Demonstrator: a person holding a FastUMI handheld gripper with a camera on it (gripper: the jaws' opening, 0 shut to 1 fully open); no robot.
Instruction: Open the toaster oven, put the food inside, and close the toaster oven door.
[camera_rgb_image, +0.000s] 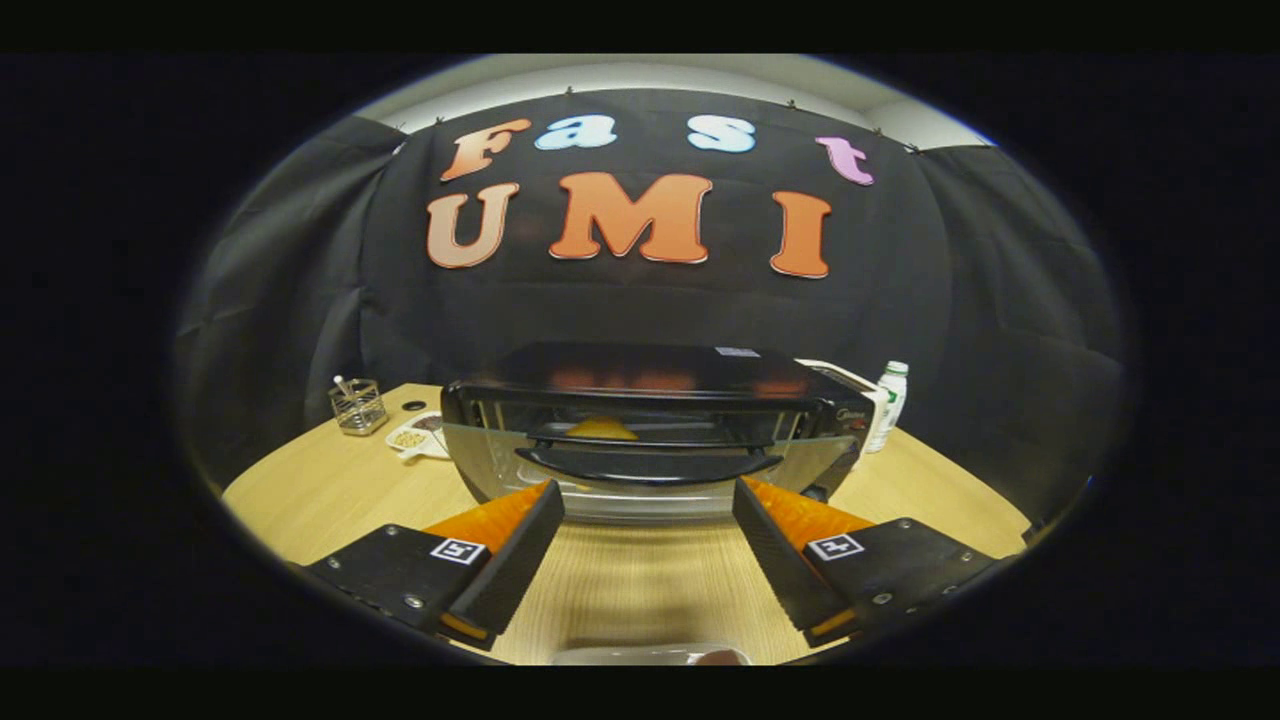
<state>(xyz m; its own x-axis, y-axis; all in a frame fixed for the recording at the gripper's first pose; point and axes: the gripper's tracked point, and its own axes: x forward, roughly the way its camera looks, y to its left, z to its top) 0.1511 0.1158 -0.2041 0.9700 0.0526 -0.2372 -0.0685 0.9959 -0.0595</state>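
No text reads clearly: the toaster oven (650, 430) and bottle (890, 400) carry labels too small to read.

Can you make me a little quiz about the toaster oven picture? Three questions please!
1. True or false: the gripper has its fingers spread apart with nothing between them.
2. What sits inside the toaster oven, seen through the glass door: (a) a yellow-orange piece of food, (b) a spoon, (c) a cup?
3. Which thing stands on the wooden table beside the oven, on the side away from the wire basket?

Key: 1 true. 2 a. 3 the white bottle with a green cap.
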